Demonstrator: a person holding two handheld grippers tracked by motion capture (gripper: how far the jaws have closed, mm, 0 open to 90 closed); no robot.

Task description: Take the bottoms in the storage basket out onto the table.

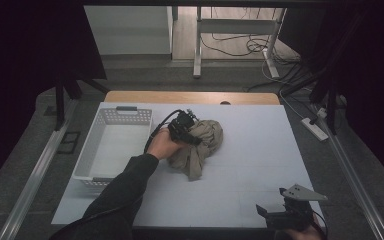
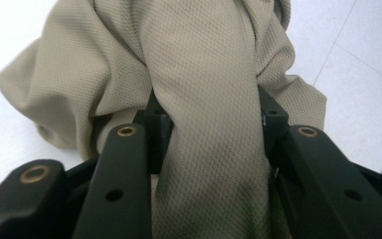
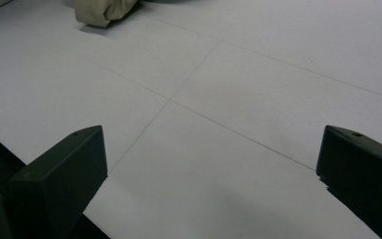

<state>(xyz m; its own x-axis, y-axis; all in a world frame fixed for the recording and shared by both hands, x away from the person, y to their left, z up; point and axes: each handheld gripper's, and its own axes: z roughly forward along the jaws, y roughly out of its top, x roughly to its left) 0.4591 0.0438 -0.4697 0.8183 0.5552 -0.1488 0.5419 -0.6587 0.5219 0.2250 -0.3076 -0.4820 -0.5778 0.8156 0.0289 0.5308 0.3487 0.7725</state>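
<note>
Left gripper [image 1: 192,131] clamps a bunched tan cloth [image 1: 205,145] beside a basket [image 1: 111,145]; right gripper [image 1: 280,210] gapes wide above the desk [image 1: 260,150].

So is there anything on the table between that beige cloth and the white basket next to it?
Nothing visible. The left gripper is shut on the beige cloth, and the white basket sits open-topped just beside it.

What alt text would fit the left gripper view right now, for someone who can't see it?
A thick fold of beige knit cloth runs between the left claw's two black jaws, which are shut on it. The rest of the cloth bunches beyond, over the white table.
</note>
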